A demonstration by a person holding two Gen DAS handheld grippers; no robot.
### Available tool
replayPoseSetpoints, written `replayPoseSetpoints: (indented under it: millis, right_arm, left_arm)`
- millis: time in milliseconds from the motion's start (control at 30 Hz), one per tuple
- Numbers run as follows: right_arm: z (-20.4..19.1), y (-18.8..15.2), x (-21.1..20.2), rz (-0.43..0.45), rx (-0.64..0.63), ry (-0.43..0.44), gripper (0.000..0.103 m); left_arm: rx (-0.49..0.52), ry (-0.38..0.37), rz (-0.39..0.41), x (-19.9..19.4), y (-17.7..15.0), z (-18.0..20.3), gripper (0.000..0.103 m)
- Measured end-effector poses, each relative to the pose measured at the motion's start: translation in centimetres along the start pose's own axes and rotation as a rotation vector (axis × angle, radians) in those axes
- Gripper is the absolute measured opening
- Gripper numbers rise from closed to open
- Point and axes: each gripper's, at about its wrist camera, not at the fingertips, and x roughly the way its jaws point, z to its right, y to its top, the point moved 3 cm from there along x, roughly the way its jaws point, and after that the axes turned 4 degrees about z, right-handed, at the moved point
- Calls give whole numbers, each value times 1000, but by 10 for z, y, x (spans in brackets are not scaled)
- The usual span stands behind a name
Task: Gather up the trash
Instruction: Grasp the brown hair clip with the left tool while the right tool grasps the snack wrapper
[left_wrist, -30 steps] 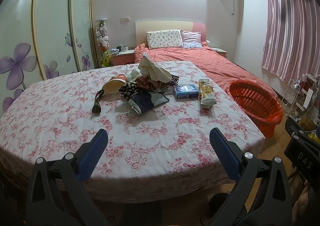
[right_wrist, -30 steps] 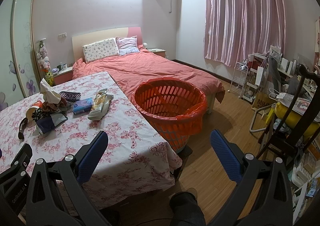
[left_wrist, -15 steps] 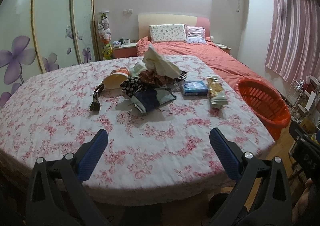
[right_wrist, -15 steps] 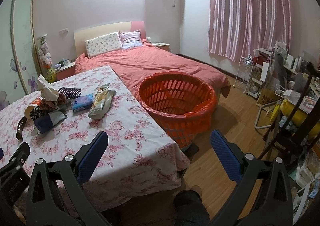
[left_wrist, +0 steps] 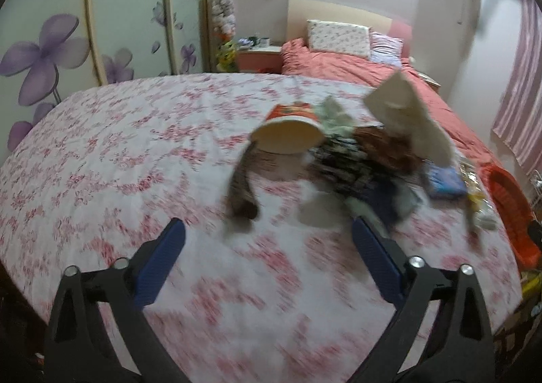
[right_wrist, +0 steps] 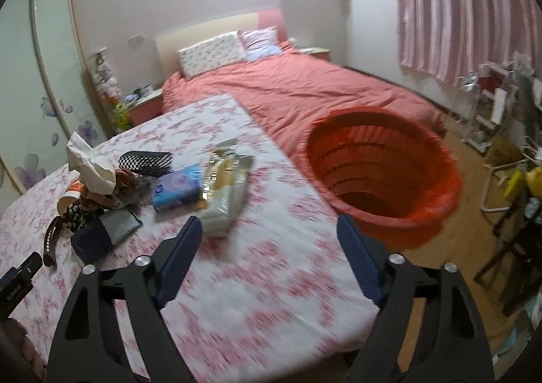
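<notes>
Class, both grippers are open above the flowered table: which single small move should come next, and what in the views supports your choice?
Probably ease the right gripper forward onto the yellow snack wrapper and close. It lies nearest those open fingers and closest to the red basket standing beside the table. The left gripper faces the blurred pile, also empty.

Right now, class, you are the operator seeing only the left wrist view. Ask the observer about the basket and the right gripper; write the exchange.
Operator: Is anything in the basket?
Observer: The orange basket shows no trash inside.
Operator: And the right gripper?
Observer: The right gripper is open, holding nothing, above the tablecloth near the snack wrapper.
Operator: Behind the pile?
Observer: A black checked pouch lies there.
</notes>
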Motion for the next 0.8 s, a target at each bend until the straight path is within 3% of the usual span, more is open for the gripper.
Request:
replayPoseSetpoints:
  millis: [167, 433, 567, 700, 800]
  right_arm:
    - [-19, 10, 35, -66, -11, 54, 75]
    - [-28, 8, 81, -209, -20, 31, 70]
    - [-29, 4, 85, -234, -39, 26, 56]
    - [-29, 3, 83, -234, -55, 45, 40]
    - [-29, 3, 84, -229, -52, 51, 36]
  left_arm:
    - [0, 14, -28, 30, 11, -17, 84]
    - [17, -14, -105, 68, 16, -20, 71]
    - [9, -18, -135, 79, 16, -22, 62]
    - [-4, -45, -151, 86, 16, -26, 44]
    - [-18, -75, -161, 90, 16, -28, 33]
